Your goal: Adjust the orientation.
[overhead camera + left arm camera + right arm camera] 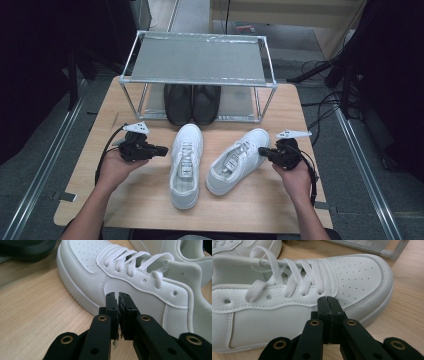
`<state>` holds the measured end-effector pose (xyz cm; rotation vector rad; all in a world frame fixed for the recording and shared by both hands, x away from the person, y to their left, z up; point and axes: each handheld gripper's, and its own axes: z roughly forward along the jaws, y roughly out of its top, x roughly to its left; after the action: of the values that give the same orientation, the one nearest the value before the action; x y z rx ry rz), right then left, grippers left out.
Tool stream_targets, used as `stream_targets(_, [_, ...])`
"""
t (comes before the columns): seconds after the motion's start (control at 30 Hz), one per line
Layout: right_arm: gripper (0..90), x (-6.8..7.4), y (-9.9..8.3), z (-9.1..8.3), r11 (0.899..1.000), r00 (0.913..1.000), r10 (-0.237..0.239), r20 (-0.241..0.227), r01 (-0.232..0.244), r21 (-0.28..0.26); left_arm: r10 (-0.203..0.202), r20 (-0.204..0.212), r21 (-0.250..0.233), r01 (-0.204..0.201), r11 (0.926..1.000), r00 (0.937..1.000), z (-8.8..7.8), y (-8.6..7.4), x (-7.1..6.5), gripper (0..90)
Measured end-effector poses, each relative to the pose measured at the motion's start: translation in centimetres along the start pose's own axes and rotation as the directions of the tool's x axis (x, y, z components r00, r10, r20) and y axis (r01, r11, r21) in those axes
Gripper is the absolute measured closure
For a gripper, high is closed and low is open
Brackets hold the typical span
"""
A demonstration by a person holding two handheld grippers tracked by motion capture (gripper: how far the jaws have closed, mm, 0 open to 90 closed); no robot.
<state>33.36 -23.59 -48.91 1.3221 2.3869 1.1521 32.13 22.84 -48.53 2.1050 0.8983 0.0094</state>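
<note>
Two white lace-up sneakers lie on the wooden table (pixel 100 195), toes pointing away from me. The left sneaker (pixel 186 162) lies straight and the right sneaker (pixel 237 160) is angled to the right. My left gripper (pixel 162 149) is shut and empty, its tips just beside the outer side of the left sneaker (pixel 140 287). On the other side, my right gripper (pixel 262 151) is also shut with nothing in it, close against the side of the right sneaker (pixel 294 300). In the gripper views, the left gripper (pixel 117 296) and the right gripper (pixel 328 300) both have their jaws pressed together.
A metal-framed shoe rack (pixel 197 60) stands at the table's far edge, with a pair of black shoes (pixel 192 102) on its lower shelf, right behind the white sneakers. Cables trail from both grippers. Bare table surface lies in front of the sneakers.
</note>
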Motion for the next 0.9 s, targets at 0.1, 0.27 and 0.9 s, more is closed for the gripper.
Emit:
stream_targets(0.1, [90.0, 0.0, 0.5, 0.5, 1.000, 0.9999, -0.013, -0.002, 0.013, 0.004, -0.005, -0.012, -0.001, 0.005, 1.0000, 0.9999, -0.3, -0.4, 0.0, 86.8])
stream_targets(0.27, [90.0, -0.1, 1.4, 1.4, 0.999, 0.9994, -0.032, -0.016, 0.032, 0.005, -0.019, -0.024, -0.007, 0.018, 0.9998, 0.9995, -0.7, -0.9, -0.2, 86.8])
stream_targets(0.9, [90.0, -0.2, 3.2, 3.7, 0.996, 0.9895, -0.087, -0.116, 0.088, 0.005, -0.020, -0.034, 0.009, 0.021, 0.9997, 0.9992, -0.4, -1.3, -0.4, 86.2])
